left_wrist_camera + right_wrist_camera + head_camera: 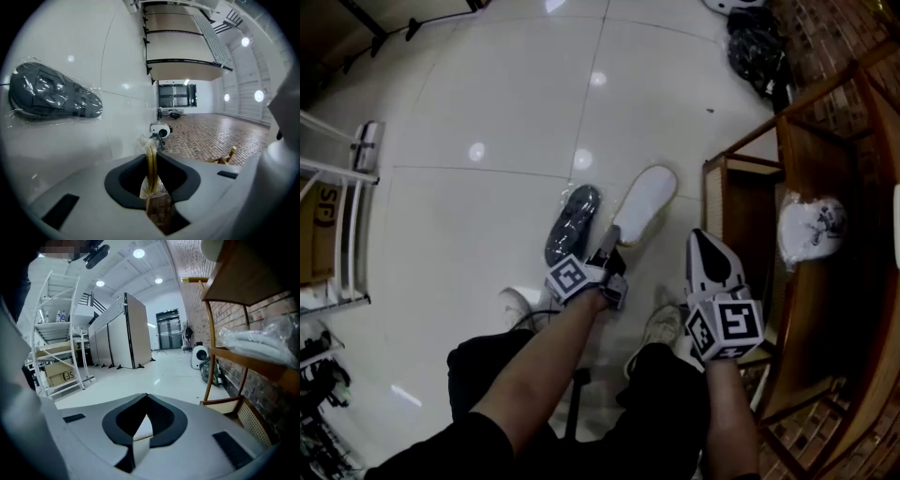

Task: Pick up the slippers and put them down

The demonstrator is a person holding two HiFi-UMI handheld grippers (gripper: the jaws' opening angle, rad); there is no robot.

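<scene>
A dark slipper (pixel 572 223) wrapped in clear plastic lies on the white tiled floor; in the left gripper view this dark slipper (pixel 51 96) is at the upper left. Just right of it is a white slipper (pixel 645 202), held by its near end in my left gripper (pixel 609 246). From the left gripper (pixel 151 176) itself, the held piece shows edge-on as a thin yellowish strip (pixel 151 161) in crinkled plastic. My right gripper (pixel 701 242) hangs by the wooden rack, and the right gripper (pixel 140 430) shows only a narrow slit between its jaws, with nothing in it.
A wooden rack (pixel 787 141) stands at the right with a white bagged item (pixel 811 230) on a shelf. A black bag (pixel 757 42) lies beyond it. White metal shelving (pixel 337 234) with a cardboard box stands at the left. The person's shoes (pixel 661 323) are just behind the grippers.
</scene>
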